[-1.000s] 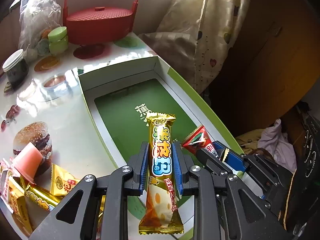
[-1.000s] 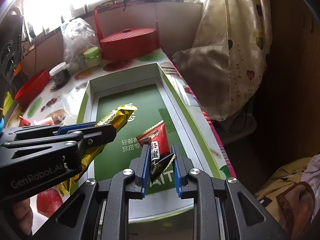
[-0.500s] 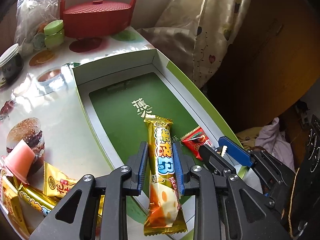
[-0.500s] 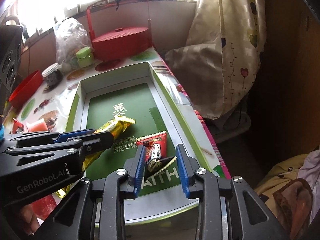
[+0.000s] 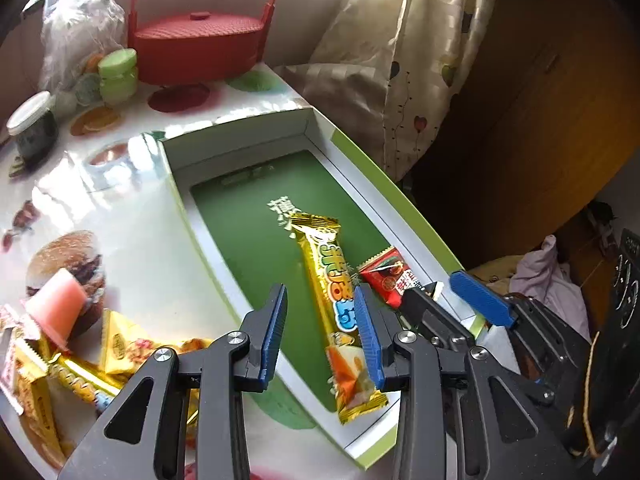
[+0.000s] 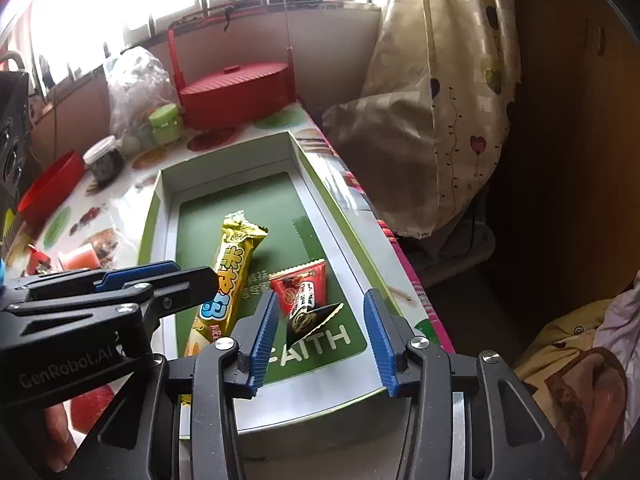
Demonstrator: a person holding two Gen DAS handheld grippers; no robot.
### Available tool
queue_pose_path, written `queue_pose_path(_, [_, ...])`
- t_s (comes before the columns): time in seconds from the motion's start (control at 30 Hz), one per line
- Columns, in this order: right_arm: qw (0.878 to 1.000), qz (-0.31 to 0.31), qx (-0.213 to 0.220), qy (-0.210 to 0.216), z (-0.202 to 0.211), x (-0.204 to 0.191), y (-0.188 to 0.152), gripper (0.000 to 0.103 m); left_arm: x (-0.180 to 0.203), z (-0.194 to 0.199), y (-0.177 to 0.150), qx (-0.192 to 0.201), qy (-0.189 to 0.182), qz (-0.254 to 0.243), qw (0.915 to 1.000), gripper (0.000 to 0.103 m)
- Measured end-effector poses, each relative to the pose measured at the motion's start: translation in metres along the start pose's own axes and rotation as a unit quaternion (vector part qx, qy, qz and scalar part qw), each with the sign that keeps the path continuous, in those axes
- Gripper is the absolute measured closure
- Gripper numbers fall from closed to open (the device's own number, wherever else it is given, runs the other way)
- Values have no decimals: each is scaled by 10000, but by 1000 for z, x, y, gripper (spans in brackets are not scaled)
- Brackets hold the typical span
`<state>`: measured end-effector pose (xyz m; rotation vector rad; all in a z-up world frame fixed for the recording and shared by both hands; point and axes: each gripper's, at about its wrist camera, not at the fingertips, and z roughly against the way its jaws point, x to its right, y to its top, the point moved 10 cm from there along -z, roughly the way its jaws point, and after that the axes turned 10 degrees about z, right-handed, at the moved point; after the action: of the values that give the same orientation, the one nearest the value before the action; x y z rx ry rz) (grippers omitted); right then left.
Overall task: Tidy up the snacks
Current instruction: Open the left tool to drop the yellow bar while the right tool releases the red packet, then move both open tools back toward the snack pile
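Note:
A shallow green box [image 5: 256, 240] lies on the table, also in the right wrist view [image 6: 288, 196]. A long gold snack bar [image 5: 332, 280] lies inside it, seen too in the right wrist view [image 6: 232, 268]. A red triangular packet [image 5: 388, 276] lies beside it on the right, and shows in the right wrist view [image 6: 302, 292]. My left gripper [image 5: 320, 328] is open over the box's near end, the bar against its right finger. My right gripper [image 6: 320, 328] is open and empty just behind the red packet. Several loose gold snacks [image 5: 120, 344] and a pink jelly cup [image 5: 60, 308] lie left of the box.
A red lidded basket [image 5: 200, 48] stands at the back of the table, with green jars [image 5: 118, 74], a dark jar [image 5: 32, 128] and a plastic bag [image 5: 80, 28] to its left. A red bowl [image 6: 48, 192] is at the far left. A curtain [image 6: 440, 100] hangs off the table's right edge.
Both grippers have opened. The gold bar dropped from my left gripper and the red packet from my right gripper; both now lie in the box. Both grippers drew back slightly.

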<state>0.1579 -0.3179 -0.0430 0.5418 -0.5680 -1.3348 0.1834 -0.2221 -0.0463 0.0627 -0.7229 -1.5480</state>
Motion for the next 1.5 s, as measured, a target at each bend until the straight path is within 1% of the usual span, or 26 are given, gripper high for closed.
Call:
queue_pose_path(0.17, [9998,-161,64,27,9,1,0,51,-4,17,-3,162,7,-30,9999,64])
queue_pose_path(0.23, [9997,-205,127,56,14,0,0,51,-6,24,-3,270,34,-53,9996,63])
queue_pose_path(0.33, [9996,-228,185,29,21,-1,1,50,-7,33,-5,312,-6,-25,9995,63])
queue_pose_path(0.57, [9992,-204,339,39,38,-10,4,50,-17,59,-5,610,70,-48,9981,63])
queue_pose_path(0.67, [9989,-153,429,90,47,-18,5,50,-25,68,-5,736,220,-113,9970,63])
queue_pose_path(1.0, [9970,118,668,359,68,-53,13,49,-53,96,-11,984,396,-10,9944,63])
queue_pose_path(1.13, [9965,248,658,456,69,-66,13,49,-68,106,-14,1056,458,80,9933,63])
queue_pose_path(1.2, [9960,333,649,512,68,-74,12,49,-77,112,-15,1146,598,97,9916,63])
queue_pose_path(1.33, [9944,454,669,682,68,-90,12,49,-90,116,-18,1149,693,178,9908,63])
queue_pose_path(1.5, [9916,629,684,901,67,-109,12,49,-104,121,-24,1137,715,280,9905,63])
